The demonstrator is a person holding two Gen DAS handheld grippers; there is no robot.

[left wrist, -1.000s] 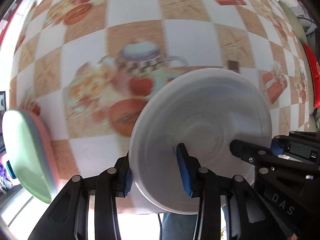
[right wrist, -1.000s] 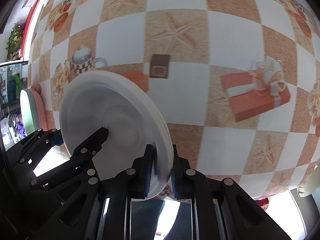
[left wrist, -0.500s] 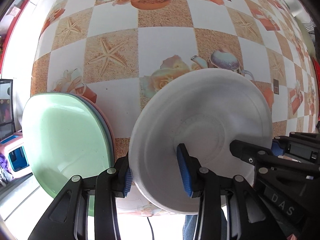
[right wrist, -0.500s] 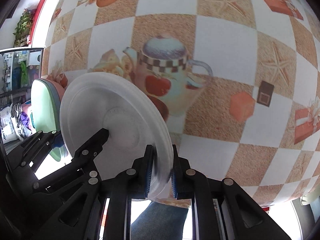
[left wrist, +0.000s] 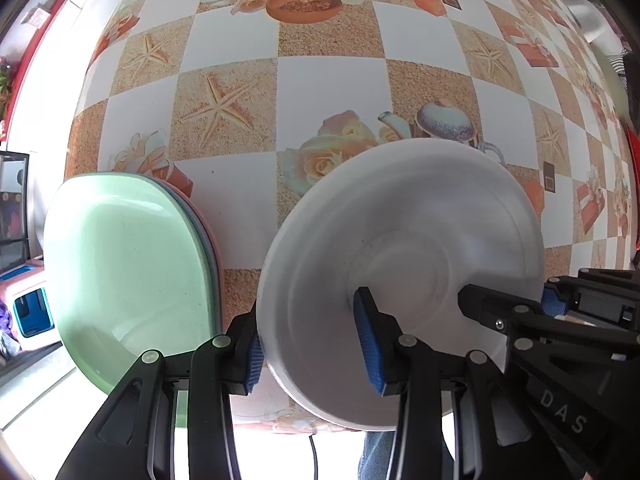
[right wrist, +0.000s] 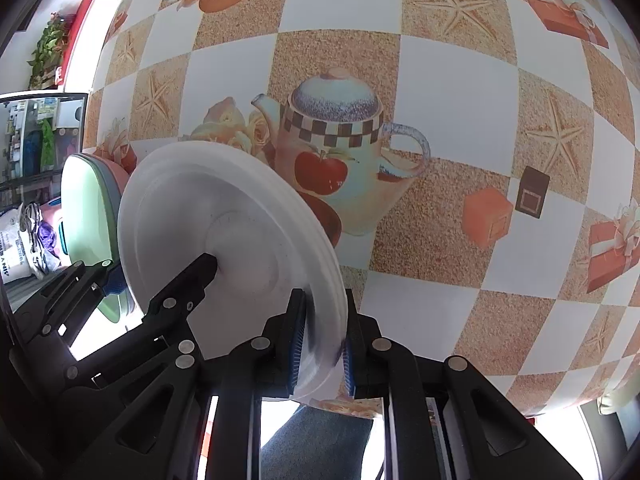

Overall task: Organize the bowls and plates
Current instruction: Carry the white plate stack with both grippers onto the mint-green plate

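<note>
Here, two hand-held grippers are carrying one white plate above a patterned table.

Plate: the white plate [left wrist: 404, 280] is hanging in the air, tilted on edge, over the checked tablecloth [left wrist: 332, 92] printed with teapots, roses and starfish.

Left gripper: the left gripper [left wrist: 314, 344] is pointing down, its fingers partly open, one blue pad behind the plate's rim and the other pressing its face, so it is gripping the plate's edge.

Right gripper: the right gripper [right wrist: 320, 350] is nearly closed, its two blue pads pinching the opposite rim of the same plate.

Stack: a green plate [left wrist: 128, 276] is sitting on top of a small pile, with grey and pink rims showing beneath it, just beside the white plate, towards the table's edge.

Done so far: several coloured plates are already lying stacked together.

Left to do: the white plate is seemingly heading for that pile and is not yet set down; no bowls are showing, so their state is unclear.

Person: only a trouser leg [right wrist: 316, 440] is showing below the table edge.
</note>
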